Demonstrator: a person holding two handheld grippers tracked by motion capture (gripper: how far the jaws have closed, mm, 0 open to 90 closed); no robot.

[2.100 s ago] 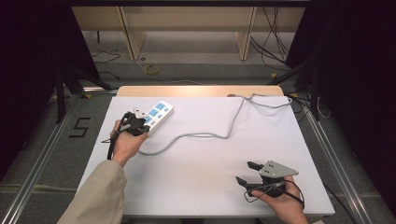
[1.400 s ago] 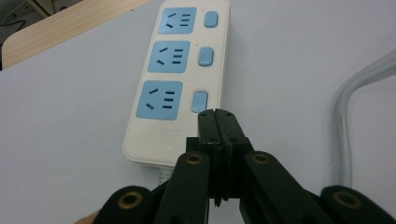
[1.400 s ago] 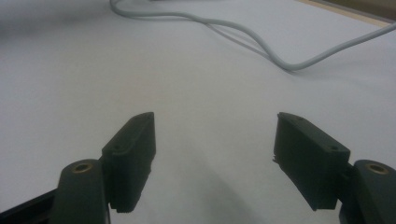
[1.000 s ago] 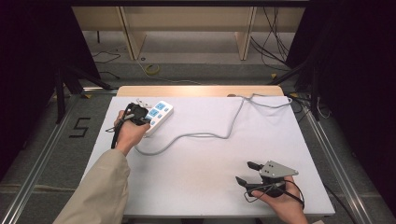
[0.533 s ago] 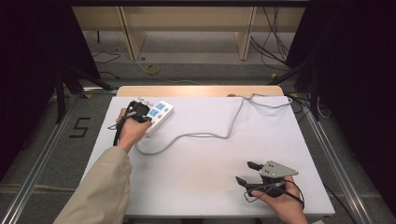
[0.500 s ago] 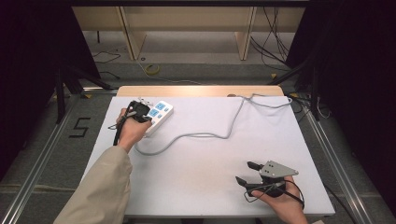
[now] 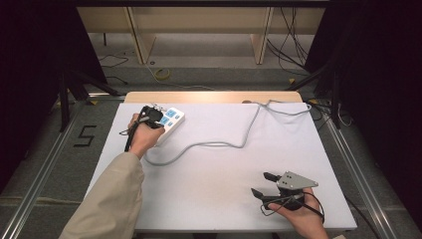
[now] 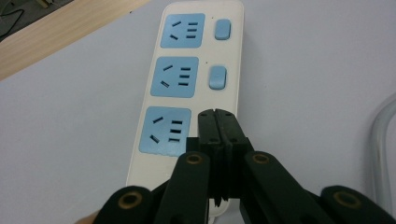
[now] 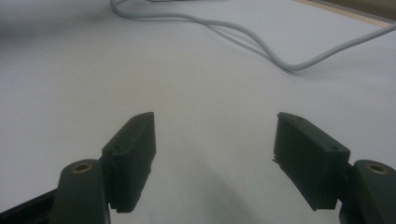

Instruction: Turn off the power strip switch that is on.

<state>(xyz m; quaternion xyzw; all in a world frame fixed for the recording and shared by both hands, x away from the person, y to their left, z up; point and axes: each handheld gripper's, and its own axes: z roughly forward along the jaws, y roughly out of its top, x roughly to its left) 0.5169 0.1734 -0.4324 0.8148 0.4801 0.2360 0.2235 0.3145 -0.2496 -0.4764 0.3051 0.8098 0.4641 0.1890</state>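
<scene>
White table carries grey cord snaking from power strip toward far right edge; wooden strip along far side; nothing blocks strip. Power strip lies far left on table; left gripper jaws pressed together, empty, tips over strip's nearest switch beside nearest blue socket. Right gripper spread wide, empty, near right corner, well apart from strip.

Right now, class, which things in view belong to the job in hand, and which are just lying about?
Belonging to the job:
power strip
blue switch
left tool, shut over the strip

Lying about:
grey cable
right tool, open on the white table
</scene>
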